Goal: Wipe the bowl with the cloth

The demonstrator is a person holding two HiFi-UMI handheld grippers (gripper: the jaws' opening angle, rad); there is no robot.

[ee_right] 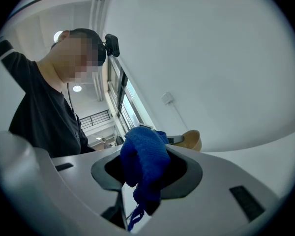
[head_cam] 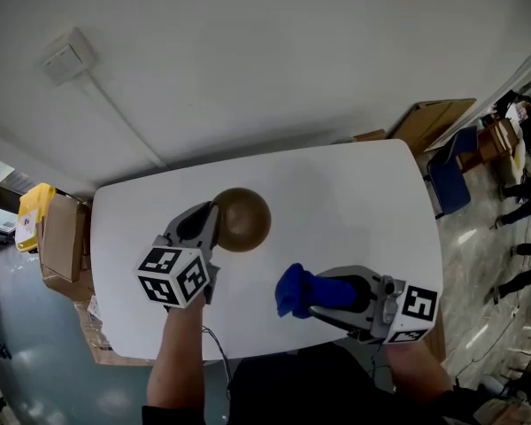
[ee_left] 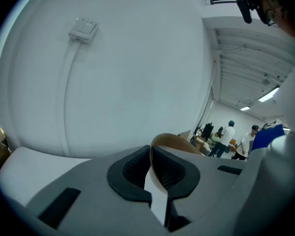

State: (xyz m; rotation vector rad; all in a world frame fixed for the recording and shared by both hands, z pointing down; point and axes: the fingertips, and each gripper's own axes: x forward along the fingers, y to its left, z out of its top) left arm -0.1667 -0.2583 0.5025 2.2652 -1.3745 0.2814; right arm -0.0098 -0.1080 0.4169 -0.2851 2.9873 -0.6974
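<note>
A brown bowl [head_cam: 244, 219] hangs over the white table [head_cam: 336, 193], held by its rim in my left gripper [head_cam: 214, 223], which is shut on it. In the left gripper view the thin rim of the bowl [ee_left: 169, 142] runs between the two black pads. My right gripper [head_cam: 311, 296], low at the table's near edge, is shut on a bunched blue cloth [head_cam: 296, 290]. In the right gripper view the cloth [ee_right: 145, 166] fills the gap between the pads and the bowl [ee_right: 191, 139] shows just beyond it.
Cardboard boxes [head_cam: 60, 237] and a yellow object [head_cam: 34, 211] stand left of the table. A blue chair [head_cam: 451, 180] and more cardboard [head_cam: 429, 122] are at the right. People [ee_left: 231, 137] stand far back in the room.
</note>
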